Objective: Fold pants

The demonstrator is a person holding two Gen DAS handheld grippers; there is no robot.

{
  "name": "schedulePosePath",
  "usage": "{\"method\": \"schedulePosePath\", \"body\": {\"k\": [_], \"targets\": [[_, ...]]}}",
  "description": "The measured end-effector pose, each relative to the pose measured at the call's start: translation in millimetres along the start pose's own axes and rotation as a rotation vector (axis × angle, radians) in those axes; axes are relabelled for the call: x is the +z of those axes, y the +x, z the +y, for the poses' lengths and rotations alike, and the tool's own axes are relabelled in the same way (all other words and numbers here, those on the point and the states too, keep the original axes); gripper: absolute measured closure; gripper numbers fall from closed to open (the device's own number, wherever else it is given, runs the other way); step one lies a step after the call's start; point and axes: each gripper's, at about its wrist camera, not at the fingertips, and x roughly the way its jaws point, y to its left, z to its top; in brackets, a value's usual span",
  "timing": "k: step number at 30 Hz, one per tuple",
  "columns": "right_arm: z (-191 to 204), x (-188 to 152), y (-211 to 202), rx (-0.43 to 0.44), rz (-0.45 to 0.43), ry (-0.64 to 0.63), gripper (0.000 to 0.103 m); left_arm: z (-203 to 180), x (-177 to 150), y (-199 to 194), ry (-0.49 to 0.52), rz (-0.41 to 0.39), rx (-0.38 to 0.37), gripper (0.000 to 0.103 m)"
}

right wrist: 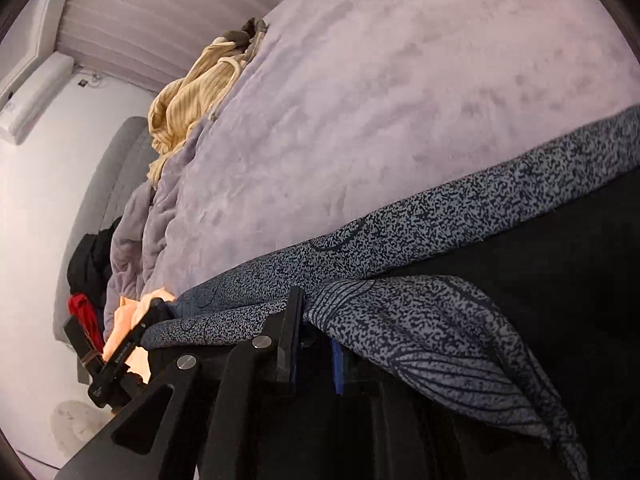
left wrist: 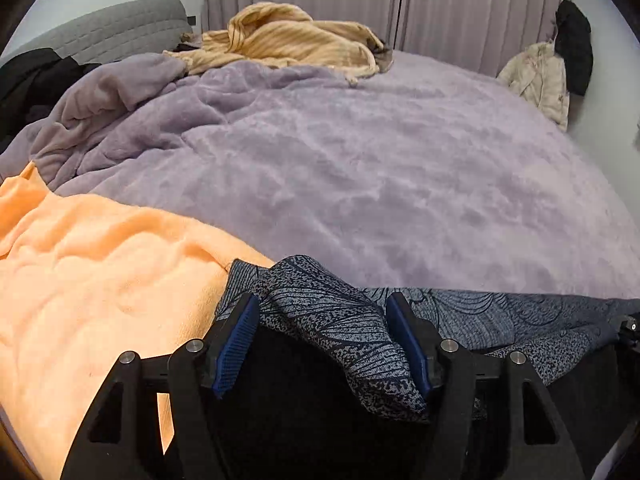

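The pants (left wrist: 460,316) are blue-grey cloth with a dark speckled, leafy print, stretched along the near edge of the bed. In the left wrist view my left gripper (left wrist: 322,300) is open. A bunched fold of the pants lies between its blue pads (left wrist: 236,344) and drapes over the right one. In the right wrist view the pants (right wrist: 440,216) run as a taut band across the frame. My right gripper (right wrist: 314,320) is shut on the pants at its tips, with a loose flap hanging to the right. The cloth hides one of its fingertips.
A fluffy purple blanket (left wrist: 360,168) covers the bed. An orange blanket (left wrist: 100,260) lies at the near left. A tan striped garment (left wrist: 288,36) sits at the far edge by the curtain. The grey headboard (left wrist: 120,28) and black clothes (left wrist: 32,76) are left, a beige jacket (left wrist: 540,80) right.
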Motion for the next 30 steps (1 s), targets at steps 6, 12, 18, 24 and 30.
{"method": "schedulePosePath", "body": {"k": [6, 12, 18, 24, 30], "targets": [[26, -16, -48, 0.059, -0.021, -0.068, 0.034, 14, 7, -59, 0.032, -0.074, -0.040, 0.036], [34, -73, -95, 0.158, -0.047, -0.049, 0.034, 44, -14, -87, 0.000, -0.053, -0.067, 0.036], [31, -133, -68, 0.229, 0.053, -0.010, 0.039, 10, -54, -59, 0.186, 0.040, -0.020, 0.036], [34, -127, -29, 0.269, 0.031, 0.068, 0.050, 32, -60, -30, 0.039, 0.085, -0.027, 0.008], [38, -114, -20, 0.238, 0.075, 0.128, 0.094, 36, -60, -27, 0.029, 0.097, -0.031, 0.004]]}}
